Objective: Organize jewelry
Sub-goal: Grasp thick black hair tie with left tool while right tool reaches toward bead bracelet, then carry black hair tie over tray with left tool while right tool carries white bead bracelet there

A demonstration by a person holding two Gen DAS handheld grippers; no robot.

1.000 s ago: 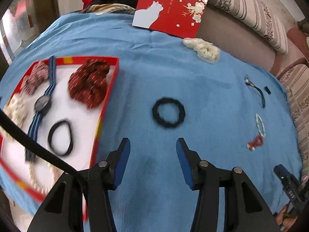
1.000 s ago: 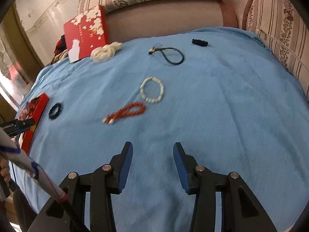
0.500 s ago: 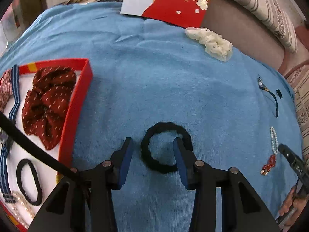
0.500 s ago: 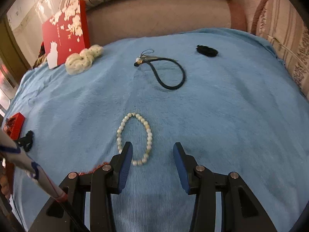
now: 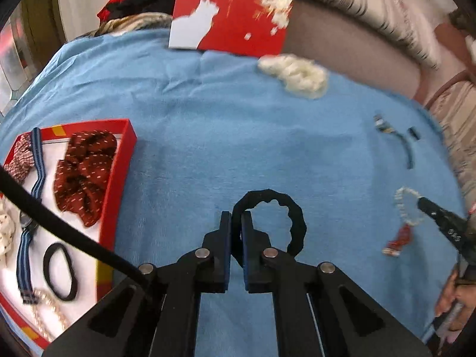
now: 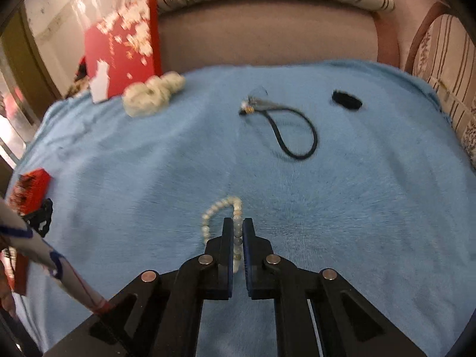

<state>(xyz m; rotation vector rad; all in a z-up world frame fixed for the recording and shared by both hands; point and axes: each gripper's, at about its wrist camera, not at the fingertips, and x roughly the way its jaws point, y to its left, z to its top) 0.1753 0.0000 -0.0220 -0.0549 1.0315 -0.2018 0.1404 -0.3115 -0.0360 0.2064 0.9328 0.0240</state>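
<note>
My left gripper is shut on the left side of a black hair tie on the blue cloth. My right gripper is shut on a pale bead bracelet lying on the cloth; that bracelet also shows at the right of the left wrist view, with the right gripper's tip over it. A red tray at the left holds a dark red scrunchie, a striped watch, a black hair tie and a pearl strand.
A cream scrunchie, a black cord loop with charm and a small black clip lie on the far cloth. A red bead bracelet lies by the right gripper. A red box lid leans on the sofa back.
Both grippers moved forward and closed: the left on the black hair tie, the right on the pale bead bracelet. Both were open half a second ago.
</note>
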